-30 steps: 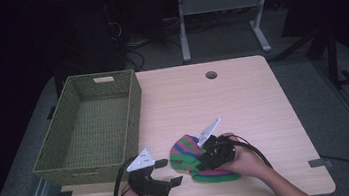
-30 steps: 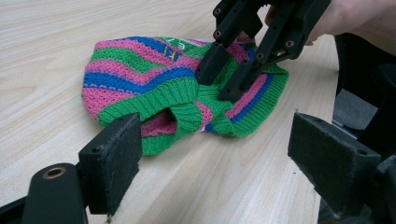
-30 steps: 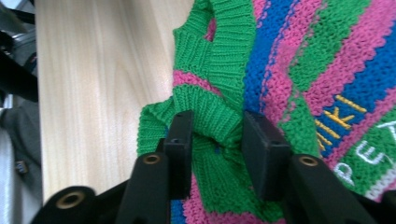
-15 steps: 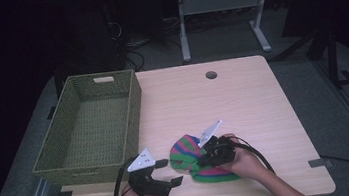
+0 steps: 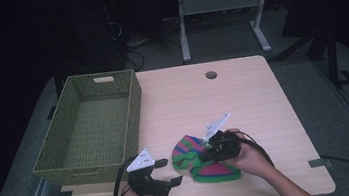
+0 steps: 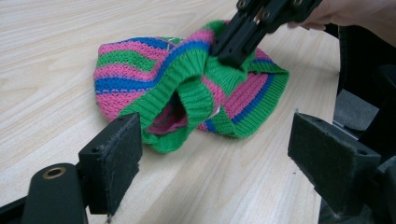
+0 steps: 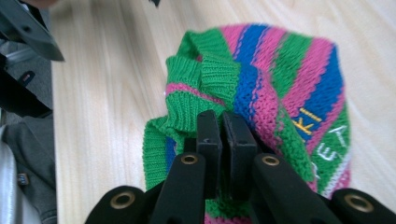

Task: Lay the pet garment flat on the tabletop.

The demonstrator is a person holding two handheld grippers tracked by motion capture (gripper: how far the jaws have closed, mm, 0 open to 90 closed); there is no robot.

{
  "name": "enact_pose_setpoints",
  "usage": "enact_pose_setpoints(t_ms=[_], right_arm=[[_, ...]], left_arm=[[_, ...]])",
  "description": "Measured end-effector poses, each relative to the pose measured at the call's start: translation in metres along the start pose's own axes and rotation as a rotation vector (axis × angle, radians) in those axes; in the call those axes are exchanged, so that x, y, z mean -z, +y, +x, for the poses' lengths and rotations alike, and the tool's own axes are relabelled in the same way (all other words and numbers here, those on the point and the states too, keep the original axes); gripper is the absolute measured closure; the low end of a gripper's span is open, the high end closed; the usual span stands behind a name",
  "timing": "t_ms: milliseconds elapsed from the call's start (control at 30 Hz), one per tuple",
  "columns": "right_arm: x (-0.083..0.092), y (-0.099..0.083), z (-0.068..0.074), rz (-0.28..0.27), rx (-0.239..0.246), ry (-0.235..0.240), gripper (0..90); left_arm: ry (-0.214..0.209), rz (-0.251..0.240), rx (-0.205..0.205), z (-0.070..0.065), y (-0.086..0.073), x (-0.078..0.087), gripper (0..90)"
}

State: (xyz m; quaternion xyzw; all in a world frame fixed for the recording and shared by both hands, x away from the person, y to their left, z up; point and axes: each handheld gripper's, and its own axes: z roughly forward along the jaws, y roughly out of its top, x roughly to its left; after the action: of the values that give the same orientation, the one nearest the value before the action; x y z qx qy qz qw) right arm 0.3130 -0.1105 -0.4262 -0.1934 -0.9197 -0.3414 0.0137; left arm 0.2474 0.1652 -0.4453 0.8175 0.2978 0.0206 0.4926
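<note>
High view, left to right: the woven green basket (image 5: pixel 90 126) stands empty at the left edge of the surface (image 5: pixel 243 99). The left claw (image 5: pixel 166 173) lies low near the front edge, just beside the basket's near corner, and the striped knit hat (image 5: pixel 205 162) rests on the wood to its right, under the right claw (image 5: pixel 208 149).

In the left gripper view the left claw (image 6: pixel 233 154) is spread wide, its pads on either side of the hat's open green cuff without touching the wool. The right claw (image 6: pixel 233 44) comes down from above and bites the cuff. The right gripper view confirms it: the right claw (image 7: pixel 223 140) has just been closing and is now pressed together on a fold of green ribbing, with the hat (image 7: pixel 285 93) bunched beyond it.

The step in hand looks like securing the hat before carrying it to the basket. To do it well, I would keep the right claw clamped firmly and lift slowly, since it holds only a thin pinch of stretchy rib that could slide out as the weight comes on. The left claw is well placed to close on the near loop of cuff; taking a thick fold there would share the load and stop the hat from dangling. Raise it high enough to pass over the basket wall before letting go.
</note>
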Motion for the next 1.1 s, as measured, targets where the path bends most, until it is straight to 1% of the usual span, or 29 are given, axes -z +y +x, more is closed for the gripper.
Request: enact_pose_setpoints(t_ms=[33, 67, 100, 167, 233, 300, 333, 433, 500, 600, 633, 700, 733, 800, 867, 933, 1033, 1100], right_arm=[[0.003, 0.0, -0.001, -0.013, 0.006, 0.004, 86.0], [0.006, 0.001, 0.0, -0.017, -0.008, 0.011, 86.1], [0.008, 0.001, -0.001, -0.022, -0.008, 0.014, 86.1], [0.013, 0.001, -0.001, -0.036, -0.005, 0.01, 86.2], [0.02, 0.002, -0.001, -0.055, -0.024, 0.022, 86.2], [0.026, 0.002, -0.003, -0.077, -0.028, 0.028, 86.2], [0.029, 0.003, -0.003, -0.089, -0.038, 0.038, 86.2], [0.039, 0.002, -0.005, -0.124, -0.044, 0.054, 86.2], [0.045, 0.0, -0.006, -0.136, -0.046, 0.063, 86.2], [0.052, -0.002, -0.009, -0.161, -0.049, 0.068, 86.3], [0.054, -0.002, -0.01, -0.17, -0.055, 0.079, 86.2], [0.057, -0.004, -0.012, -0.182, -0.061, 0.091, 86.3], [0.058, -0.004, -0.013, -0.19, -0.06, 0.099, 86.3], [0.061, -0.005, -0.015, -0.192, -0.061, 0.112, 86.3], [0.063, -0.007, -0.016, -0.206, -0.058, 0.128, 86.3], [0.066, -0.008, -0.018, -0.221, -0.055, 0.143, 86.2], [0.07, -0.01, -0.021, -0.24, -0.053, 0.17, 86.2], [0.072, -0.012, -0.023, -0.246, -0.054, 0.184, 86.3]], left_arm=[[0.0, -0.001, 0.0, 0.0, 0.0, 0.0, 17.5], [-0.002, -0.002, 0.001, 0.0, 0.0, 0.0, 17.5], [-0.003, -0.003, 0.002, 0.0, 0.0, 0.0, 17.5], [-0.002, -0.004, -0.001, 0.0, 0.0, 0.0, 17.5], [0.0, -0.006, -0.003, 0.001, 0.001, 0.0, 17.5], [0.0, -0.011, -0.001, 0.001, 0.001, 0.001, 17.5], [0.001, -0.01, -0.002, 0.001, 0.001, 0.001, 17.5], [0.002, -0.012, -0.002, 0.001, 0.001, 0.002, 17.5], [0.0, -0.018, 0.002, 0.001, 0.002, 0.001, 17.5], [-0.002, -0.017, -0.002, 0.001, 0.003, 0.0, 17.6], [-0.003, -0.018, -0.004, 0.0, 0.003, -0.001, 17.7], [-0.001, -0.018, -0.014, -0.001, 0.005, -0.002, 18.0], [-0.006, -0.02, -0.012, -0.001, 0.006, -0.003, 18.6], [-0.022, -0.015, -0.022, -0.002, 0.009, -0.004, 23.5], [-0.014, -0.01, -0.038, -0.004, 0.013, -0.006, 24.7], [-0.014, -0.016, -0.047, -0.005, 0.015, -0.008, 26.2], [-0.002, -0.012, -0.064, -0.006, 0.016, -0.011, 26.8], [0.006, -0.014, -0.067, -0.006, 0.015, -0.013, 28.0]])
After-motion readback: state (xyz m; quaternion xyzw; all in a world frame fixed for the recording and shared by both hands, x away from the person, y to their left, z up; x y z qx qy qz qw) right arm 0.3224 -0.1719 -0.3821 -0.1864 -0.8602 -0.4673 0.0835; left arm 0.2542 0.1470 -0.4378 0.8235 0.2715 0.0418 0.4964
